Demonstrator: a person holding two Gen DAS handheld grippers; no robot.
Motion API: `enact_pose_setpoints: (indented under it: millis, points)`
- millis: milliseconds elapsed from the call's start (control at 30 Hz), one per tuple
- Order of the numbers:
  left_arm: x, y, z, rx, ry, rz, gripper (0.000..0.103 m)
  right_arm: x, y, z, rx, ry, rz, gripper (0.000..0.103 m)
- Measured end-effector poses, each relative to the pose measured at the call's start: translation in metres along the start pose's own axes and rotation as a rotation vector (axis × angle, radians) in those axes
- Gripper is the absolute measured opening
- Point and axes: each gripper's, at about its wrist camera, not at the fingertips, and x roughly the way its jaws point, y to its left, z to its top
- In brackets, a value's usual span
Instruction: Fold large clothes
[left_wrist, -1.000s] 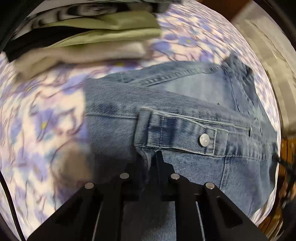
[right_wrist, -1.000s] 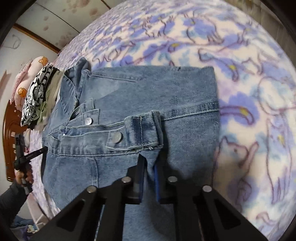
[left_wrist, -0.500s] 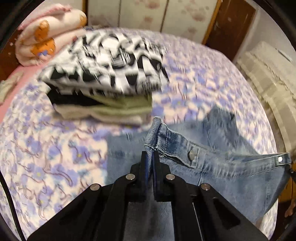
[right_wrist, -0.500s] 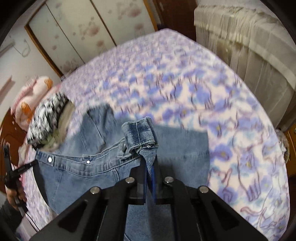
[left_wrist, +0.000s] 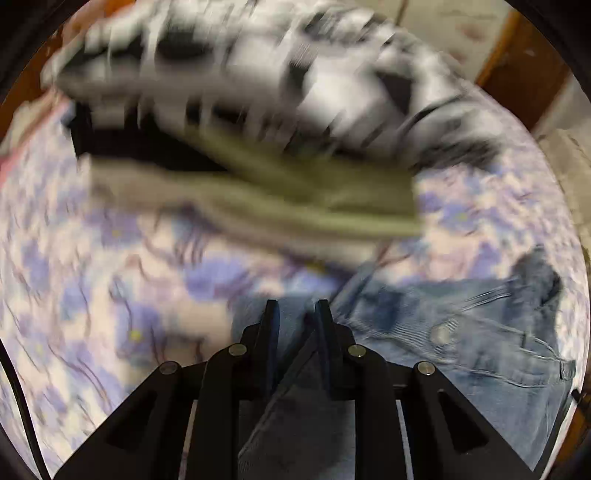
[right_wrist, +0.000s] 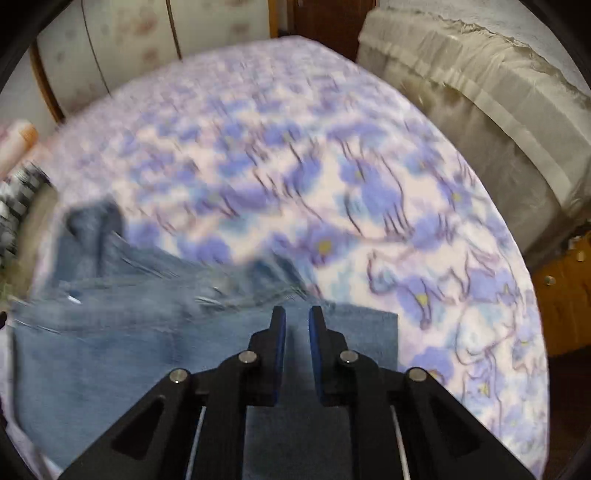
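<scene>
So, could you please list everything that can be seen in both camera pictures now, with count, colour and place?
denim garment: one, blue, flat on the bed under both grippers
stack of folded clothes: one, black-and-white on top, then black, olive and beige, on the bed beyond the denim
bedspread: one, white with purple flowers, covering the bed
beige cover: one, draped over something right of the bed
wardrobe doors: pale, flowered, behind the bed
left gripper: one, black, jaws opening, denim seen through the gap
right gripper: one, black with blue pads, jaws opening, above the denim
</scene>
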Motion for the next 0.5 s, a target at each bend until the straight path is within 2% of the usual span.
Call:
enact_pose_setpoints:
  millis: [67, 200, 267, 367, 500]
  points:
    - [-0.004, -0.002, -0.003, 0.025, -0.02, -0.004, 0.023, -0.005, 0.005, -0.009, -0.009, 0.0, 0.047, 0.013]
    - [-0.027, -0.02, -0.015, 0.138, -0.056, 0.006, 0.025, -0.022, 0.029, -0.023, -0.039, 0.027, 0.153, 0.014]
    - [-0.043, -0.031, -0.026, 0.166, -0.062, -0.073, 0.044, -0.029, 0.043, -0.03, -0.051, 0.051, 0.235, 0.014]
    - [-0.068, -0.054, -0.052, 0.231, -0.082, -0.154, 0.049, -0.045, 0.069, -0.051, -0.097, 0.069, 0.332, 0.014]
    - [-0.086, -0.09, -0.102, 0.336, -0.025, -0.283, 0.05, -0.064, 0.093, -0.076, -0.181, 0.061, 0.376, 0.014]
